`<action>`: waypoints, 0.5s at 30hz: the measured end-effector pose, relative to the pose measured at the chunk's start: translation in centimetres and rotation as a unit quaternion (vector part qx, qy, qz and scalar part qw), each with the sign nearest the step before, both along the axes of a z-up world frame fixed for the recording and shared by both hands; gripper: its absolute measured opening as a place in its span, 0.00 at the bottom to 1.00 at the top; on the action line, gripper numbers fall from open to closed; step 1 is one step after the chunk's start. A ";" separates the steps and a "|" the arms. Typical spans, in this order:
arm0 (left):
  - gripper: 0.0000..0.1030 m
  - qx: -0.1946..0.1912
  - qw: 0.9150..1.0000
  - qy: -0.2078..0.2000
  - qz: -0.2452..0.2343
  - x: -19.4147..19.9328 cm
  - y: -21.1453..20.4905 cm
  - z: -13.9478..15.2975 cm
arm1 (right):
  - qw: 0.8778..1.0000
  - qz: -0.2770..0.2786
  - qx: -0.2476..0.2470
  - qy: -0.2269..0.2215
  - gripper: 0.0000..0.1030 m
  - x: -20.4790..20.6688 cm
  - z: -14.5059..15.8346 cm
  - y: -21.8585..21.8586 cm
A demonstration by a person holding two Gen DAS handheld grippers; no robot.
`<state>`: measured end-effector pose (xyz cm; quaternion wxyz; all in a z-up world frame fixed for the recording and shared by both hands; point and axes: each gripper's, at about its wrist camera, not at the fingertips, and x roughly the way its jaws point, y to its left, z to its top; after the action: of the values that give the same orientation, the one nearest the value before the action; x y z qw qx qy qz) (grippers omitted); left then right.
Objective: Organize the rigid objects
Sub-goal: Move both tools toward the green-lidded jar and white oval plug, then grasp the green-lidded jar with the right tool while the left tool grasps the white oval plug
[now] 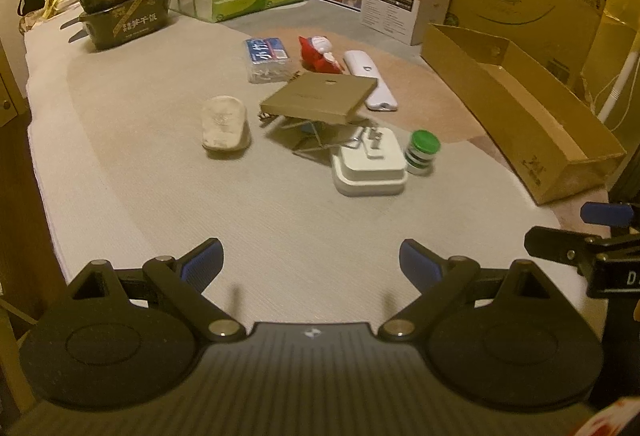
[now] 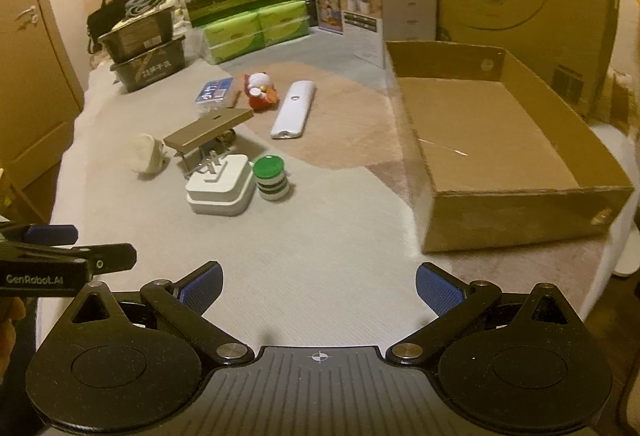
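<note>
The work surface is a bed covered by a pale ribbed sheet, with a tan patterned area toward the far right. Lighting is dim and warm. A wooden door stands left of the bed. Milk cartons, green tissue packs and a large brown cardboard carton line the far side.

Left gripper: jaws spread wide, holding nothing, over bare sheet. Right gripper: jaws likewise spread wide and empty. Each gripper's side shows at the edge of the other's view.

Containers: an open shallow brown cardboard box lies ahead and to the right of the right jaws; its floor appears bare. Two dark rectangular food tubs are stacked far ahead to the left of the left jaws; contents cannot be determined.

Loose items lie well ahead of both jaws, apart from the box:
- a white square plastic case, with a green-lidded striped round jar just beside it;
- a flat olive-brown cardboard sleeve, tilted atop a clear wire-like stand;
- a pale oval pouch to the left;
- a long white plastic remote-shaped case;
- a red and white plush toy;
- a blue-labelled clear packet.
</note>
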<state>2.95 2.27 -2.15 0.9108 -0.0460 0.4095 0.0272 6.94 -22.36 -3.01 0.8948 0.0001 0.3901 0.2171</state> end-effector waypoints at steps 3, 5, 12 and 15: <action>0.90 0.001 1.000 -0.002 0.004 0.7 1.0 -0.1 | 1.000 0.010 0.005 -0.001 0.99 0.5 -0.3 0.8; 0.88 0.008 1.000 -0.003 0.007 1.2 1.7 -0.2 | 1.000 0.016 0.009 -0.005 0.99 0.7 -0.4 1.3; 0.87 0.026 1.000 -0.010 0.011 2.9 4.1 -0.4 | 0.999 0.029 0.021 -0.015 0.94 1.9 -0.9 3.5; 0.87 0.031 0.999 -0.013 0.012 3.6 5.1 -0.6 | 0.999 0.041 0.025 -0.014 0.89 2.5 -1.3 4.9</action>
<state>6.52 7.41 -2.71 0.9166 -0.0228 0.3960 0.0500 9.45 -17.50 -4.29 0.8901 0.0039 0.3720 0.2632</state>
